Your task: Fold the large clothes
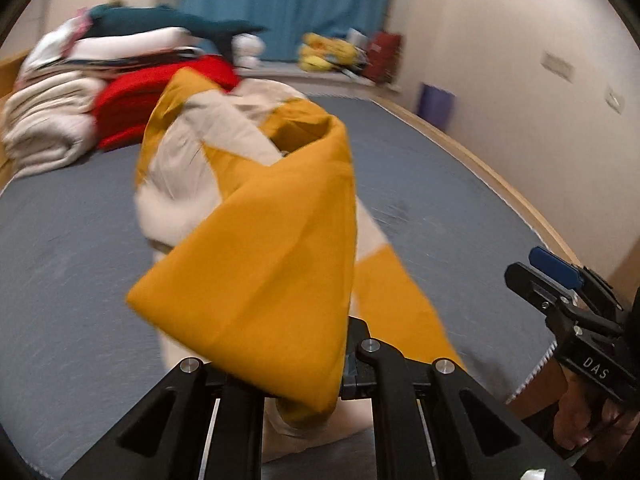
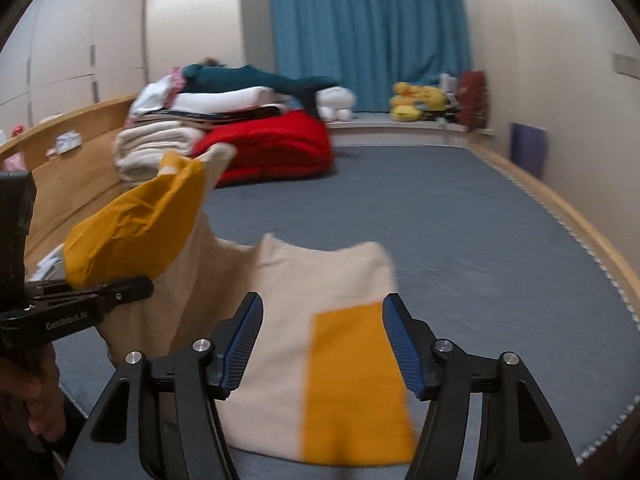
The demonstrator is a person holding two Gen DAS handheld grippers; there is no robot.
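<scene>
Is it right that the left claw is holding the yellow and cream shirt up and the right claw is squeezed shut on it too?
Not quite. The left claw does hold the shirt up, but the right claw is open. The right wrist view shows its blue pads spread wide apart, with the shirt lying between them, ungripped.

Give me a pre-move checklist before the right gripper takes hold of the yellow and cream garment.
1. Left gripper shut on garment: ok.
2. Right gripper open: ok.
3. Cloth between the right gripper's fingers: cannot tell; it shows behind the gap.
4. Garment flat on the bed: not ok; the left end is lifted and bunched.
5. Bare bed ahead for laying out: ok.
6. Red bedding apart from garment: ok.
</scene>
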